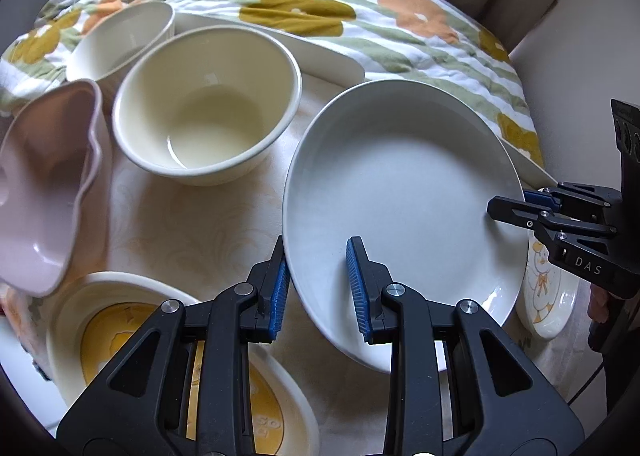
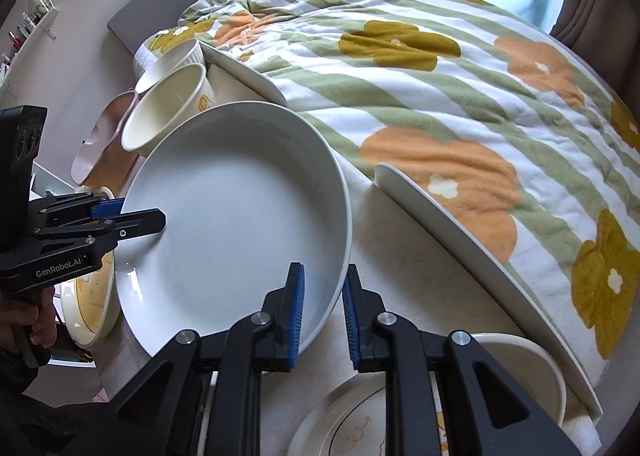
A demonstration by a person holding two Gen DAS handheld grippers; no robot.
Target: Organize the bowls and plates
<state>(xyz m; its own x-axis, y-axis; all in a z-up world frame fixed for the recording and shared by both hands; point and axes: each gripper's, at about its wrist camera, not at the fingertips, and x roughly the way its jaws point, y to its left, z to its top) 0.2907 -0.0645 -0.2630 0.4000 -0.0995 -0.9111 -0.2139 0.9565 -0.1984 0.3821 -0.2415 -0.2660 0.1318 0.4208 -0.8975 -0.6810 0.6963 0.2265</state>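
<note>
Here the white plate (image 1: 400, 196) sits tilted between both tools: left gripper (image 1: 320, 288) and right gripper (image 2: 323, 314) each straddle its rim, fingers apart.

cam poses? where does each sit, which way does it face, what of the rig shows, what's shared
Left wrist: on the left gripper, facing across the table to the quilt; its fingers straddle the plate rim; right gripper enters at right.
Right wrist: on the right gripper, at the plate's opposite rim, straddling it; left gripper and a hand at left.
Shared: plate, quilt, cream bowl, both grippers.
</note>
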